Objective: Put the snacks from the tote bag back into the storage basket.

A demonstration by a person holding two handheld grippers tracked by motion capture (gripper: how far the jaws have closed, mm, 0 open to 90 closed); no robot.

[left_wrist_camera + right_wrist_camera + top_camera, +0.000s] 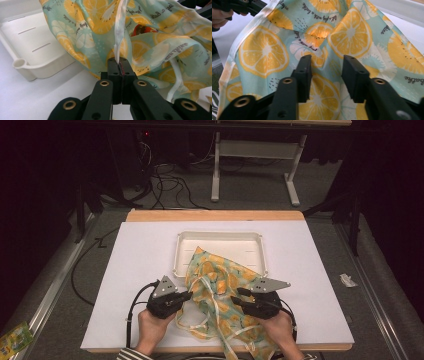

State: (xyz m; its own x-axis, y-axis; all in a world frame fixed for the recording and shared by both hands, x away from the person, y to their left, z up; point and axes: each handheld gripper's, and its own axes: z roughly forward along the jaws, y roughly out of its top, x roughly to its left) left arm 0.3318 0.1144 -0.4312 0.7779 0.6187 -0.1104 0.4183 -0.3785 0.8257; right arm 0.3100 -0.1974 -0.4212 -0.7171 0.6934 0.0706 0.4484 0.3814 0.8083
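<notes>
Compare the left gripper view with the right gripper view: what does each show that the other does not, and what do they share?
Left gripper view alone: the left gripper, its fingers pinched shut on the white ribbon edge of the cloth, the white tray on the white table top, and a red-orange patch among the folds.

Right gripper view alone: the right gripper, its fingers apart over the fabric and not pressing it, with the other hand at the top left corner.

Both: the lemon-print cloth close up.
</notes>
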